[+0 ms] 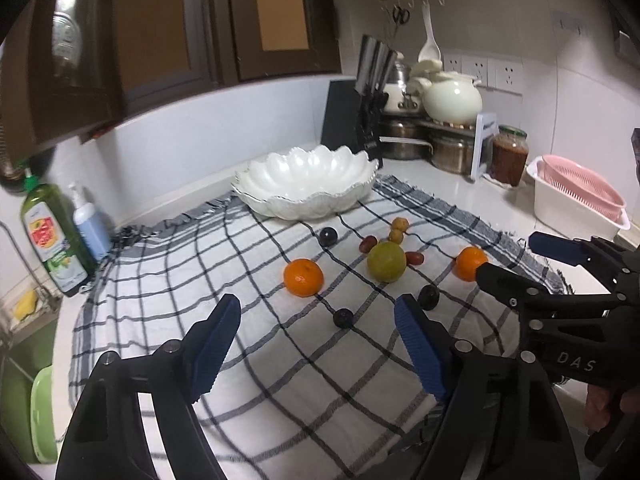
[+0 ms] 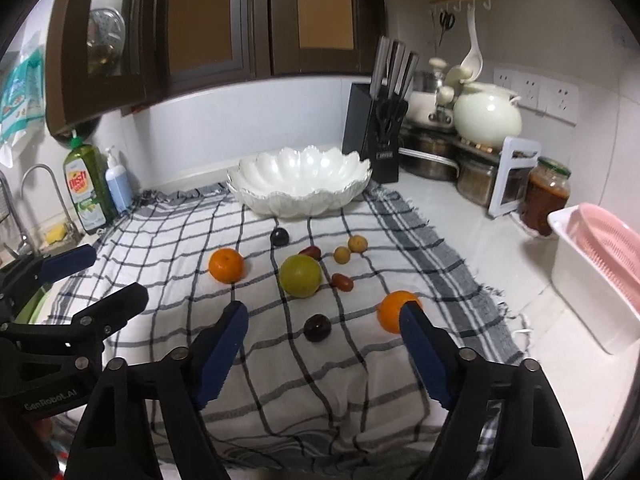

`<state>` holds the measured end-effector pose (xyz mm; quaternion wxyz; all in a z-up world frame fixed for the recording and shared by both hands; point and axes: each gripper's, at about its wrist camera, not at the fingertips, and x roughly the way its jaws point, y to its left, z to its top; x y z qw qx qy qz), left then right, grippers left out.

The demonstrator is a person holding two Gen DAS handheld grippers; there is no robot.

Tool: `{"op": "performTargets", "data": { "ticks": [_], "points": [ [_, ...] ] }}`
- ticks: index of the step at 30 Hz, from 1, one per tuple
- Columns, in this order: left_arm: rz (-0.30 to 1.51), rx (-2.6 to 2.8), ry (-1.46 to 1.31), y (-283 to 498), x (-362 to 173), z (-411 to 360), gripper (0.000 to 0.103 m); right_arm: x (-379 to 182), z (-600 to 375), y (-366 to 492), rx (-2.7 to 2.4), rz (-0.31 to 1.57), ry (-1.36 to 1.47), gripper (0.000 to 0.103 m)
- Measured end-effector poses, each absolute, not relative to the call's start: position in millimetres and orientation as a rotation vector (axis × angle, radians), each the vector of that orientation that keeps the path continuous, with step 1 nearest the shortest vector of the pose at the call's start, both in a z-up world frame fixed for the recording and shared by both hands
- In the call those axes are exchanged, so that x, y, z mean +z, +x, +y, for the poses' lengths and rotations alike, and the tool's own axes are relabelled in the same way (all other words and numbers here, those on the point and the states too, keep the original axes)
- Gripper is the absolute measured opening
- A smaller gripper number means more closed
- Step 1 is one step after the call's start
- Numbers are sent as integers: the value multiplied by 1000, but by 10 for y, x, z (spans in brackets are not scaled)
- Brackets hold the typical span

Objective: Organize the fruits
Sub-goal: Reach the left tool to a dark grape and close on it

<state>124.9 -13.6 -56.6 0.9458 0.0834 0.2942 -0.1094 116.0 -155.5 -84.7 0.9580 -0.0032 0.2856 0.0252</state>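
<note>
Fruit all loose on checked cloth (image 1: 168, 280), none in white scalloped bowl (image 1: 304, 184) yet; bowl empty at far edge of cloth.

Count, both views agreeing:
- 2 oranges: left orange (image 1: 303, 277), right orange (image 2: 398, 311) near cloth's right edge.
- 1 green-yellow round fruit (image 1: 386, 261), mid cluster.
- 3 dark plums: far plum (image 1: 328, 236) closest to bowl, near-left plum (image 1: 343, 317), near-right plum (image 2: 317, 327).
- 2 small yellow fruits (image 1: 398, 229), touching or nearly, far right of cluster.
- 2 red oblong fruits (image 2: 342, 281), either side of green one; type unclear.
- 1 bowl.

Left gripper (image 1: 318, 344): jaws apart, nothing between pads, above near part of cloth, near-left plum roughly in line ahead. Right gripper (image 2: 324, 354): jaws apart, empty, near-right plum ahead between the blue pads (image 2: 424, 356), right orange just past right pad tip. No contact w/ any fruit.

Risks, judged:
- Round fruit rolls if pad nudges before closing; right orange near cloth edge, could go off onto counter.
- Plums small + soft: off-centre pinch squirts them out; hard squeeze bruises.
- Pad snagging cloth drags the lot.
- Grippers side by side, may clash going for neighbouring plums.
- Bowl rim high, wavy: low carry clips it.
</note>
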Motion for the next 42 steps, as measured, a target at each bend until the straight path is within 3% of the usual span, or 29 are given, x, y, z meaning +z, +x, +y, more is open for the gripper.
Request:
{"op": "performTargets", "data": {
  "ticks": [23,34,42],
  "points": [
    [833,-367,204,2046,-1368,-322,44,-1500,-1459,1846,50,784,23,46],
    [879,-397,203,2207,-1505,-360,26,-1594,-1467,1969,50,811,32,41],
    [892,-411,206,2238,-1548,-362,21,-1643,-1443,2015,49,825,13,32]
  ]
}}
